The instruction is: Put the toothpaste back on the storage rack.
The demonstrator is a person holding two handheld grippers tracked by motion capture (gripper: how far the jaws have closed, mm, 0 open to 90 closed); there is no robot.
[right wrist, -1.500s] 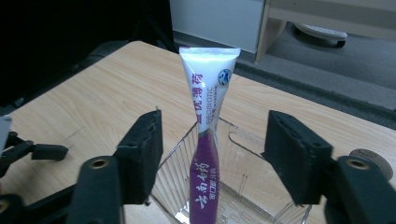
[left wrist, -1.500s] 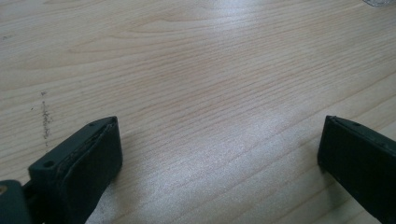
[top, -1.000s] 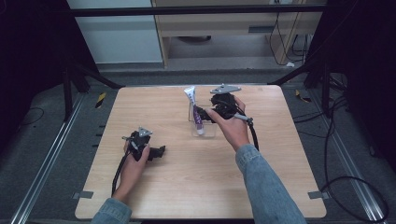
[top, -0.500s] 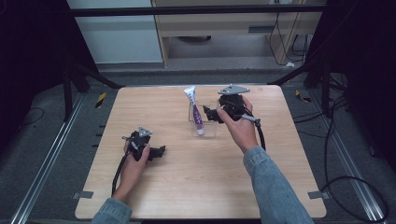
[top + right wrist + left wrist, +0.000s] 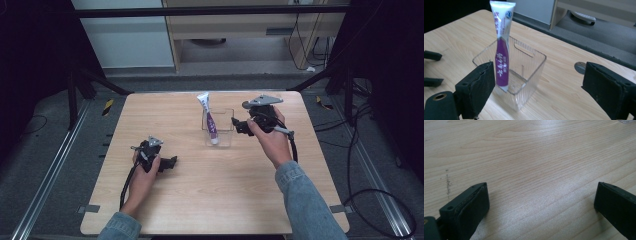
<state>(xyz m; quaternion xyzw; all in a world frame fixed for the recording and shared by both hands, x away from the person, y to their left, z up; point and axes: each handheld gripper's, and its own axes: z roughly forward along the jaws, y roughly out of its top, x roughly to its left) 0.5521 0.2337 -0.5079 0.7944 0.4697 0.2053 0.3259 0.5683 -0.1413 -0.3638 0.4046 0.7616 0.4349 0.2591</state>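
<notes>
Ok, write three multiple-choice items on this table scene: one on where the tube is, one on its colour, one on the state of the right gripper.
1. Where is the tube?
A. Standing in the clear box
B. Lying flat on the table
C. Between the left gripper's jaws

2. What colours are on the tube?
A. Red and black
B. White and purple
C. Green and yellow

3. How is the right gripper?
A. Shut on the tube
B. Shut on the box rim
C. Open, holding nothing

Answers:
1. A, since the right gripper view shows its lower end inside the box and its top leaning out above the rim.
2. B, since its top is white and its lower body purple.
3. C, since its jaws stand wide apart, with the box beyond them and nothing pressed by the pads.
</notes>
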